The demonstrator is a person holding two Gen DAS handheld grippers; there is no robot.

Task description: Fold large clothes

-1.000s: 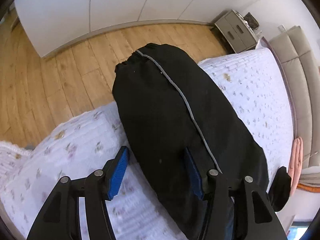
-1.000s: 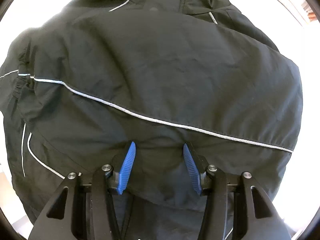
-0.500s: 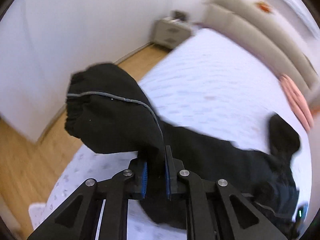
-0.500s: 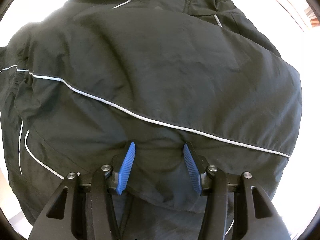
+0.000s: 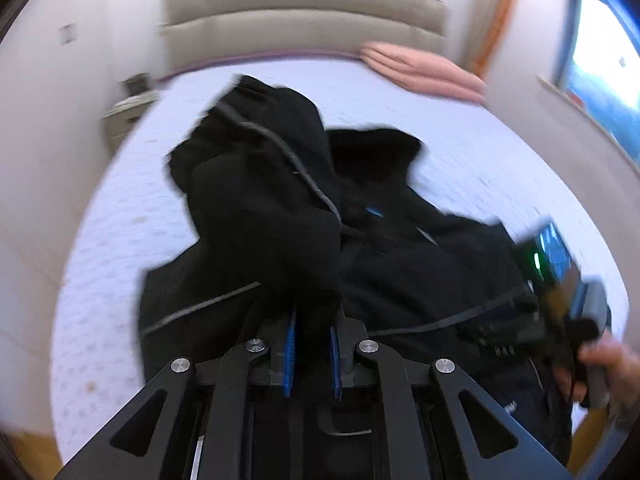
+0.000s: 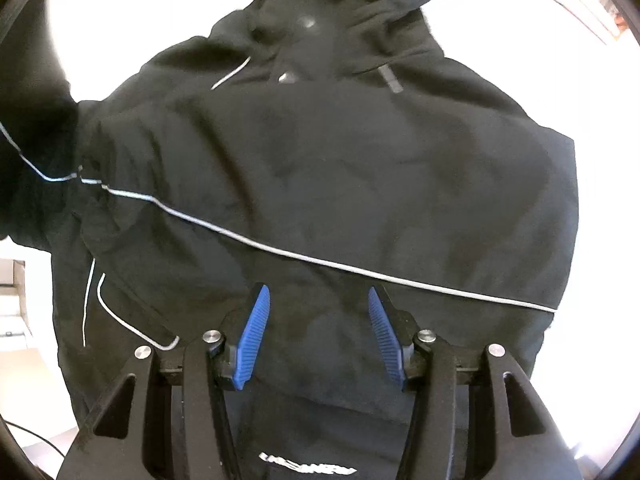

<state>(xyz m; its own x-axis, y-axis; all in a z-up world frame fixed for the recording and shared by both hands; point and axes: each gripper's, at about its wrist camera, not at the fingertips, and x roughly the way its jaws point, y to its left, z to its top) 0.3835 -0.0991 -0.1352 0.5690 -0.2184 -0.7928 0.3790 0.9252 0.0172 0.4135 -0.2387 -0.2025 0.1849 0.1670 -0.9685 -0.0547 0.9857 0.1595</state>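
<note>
A black jacket point(image 5: 420, 272) with thin grey piping lies on the bed point(image 5: 120, 240). My left gripper point(image 5: 314, 320) is shut on its sleeve point(image 5: 260, 200), which is lifted and drapes over the jacket's body; this view is motion-blurred. My right gripper point(image 6: 318, 300) points down at the jacket's point(image 6: 320, 180) lower back panel, blue pads point(image 6: 256, 332) apart with no fabric pinched between them. The raised sleeve point(image 6: 32, 140) shows at the left edge of the right wrist view. The right-hand tool point(image 5: 560, 280) and a hand point(image 5: 608, 364) appear at the jacket's right side.
Folded pink bedding point(image 5: 420, 68) lies at the head of the bed by a beige padded headboard point(image 5: 300, 12). A nightstand point(image 5: 128, 108) stands at the bed's left. A window point(image 5: 600, 72) is on the right wall. White patterned bedspread surrounds the jacket.
My left gripper closed on the sleeve, lifted it and swung it across over the jacket, rolling as it went. The right gripper rose slightly and stayed open over the jacket.
</note>
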